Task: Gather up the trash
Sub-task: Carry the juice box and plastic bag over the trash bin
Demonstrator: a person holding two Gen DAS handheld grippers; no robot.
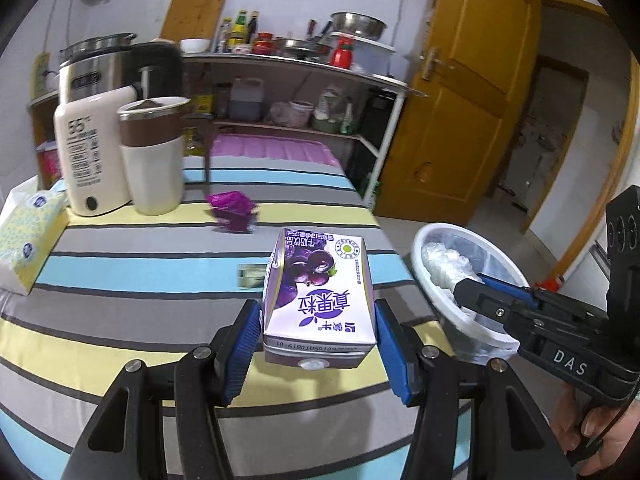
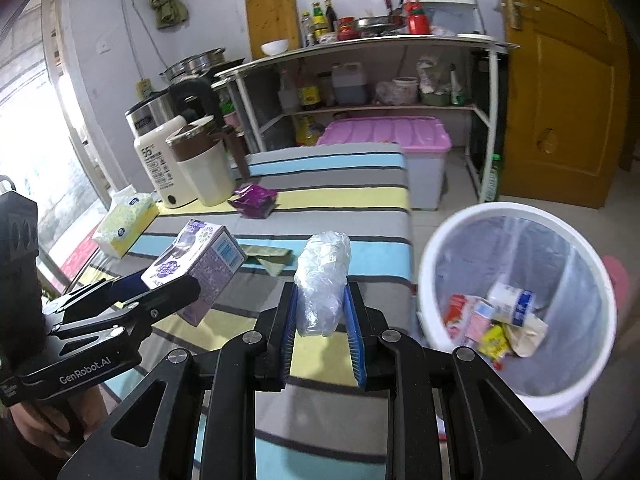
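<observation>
Trash in hand on both sides. Left gripper (image 1: 318,344) jaws are standing wide, clamping a purple milk carton (image 1: 318,292) across its side faces, lifted over the striped table (image 1: 120,280). Right gripper (image 2: 320,336) jaws are narrow, pinching a crumpled clear plastic wad (image 2: 322,288), hovering beside the white bin (image 2: 516,216), which is already holding wrappers. Carton looks light and probably empty, so the walls may be buckling under squeeze; flat sides are the right hold. Plastic is soft and slippery, best gripped mid-bulk. Purple wrapper (image 2: 256,200) and green scrap (image 2: 272,258) are lying on the table.
</observation>
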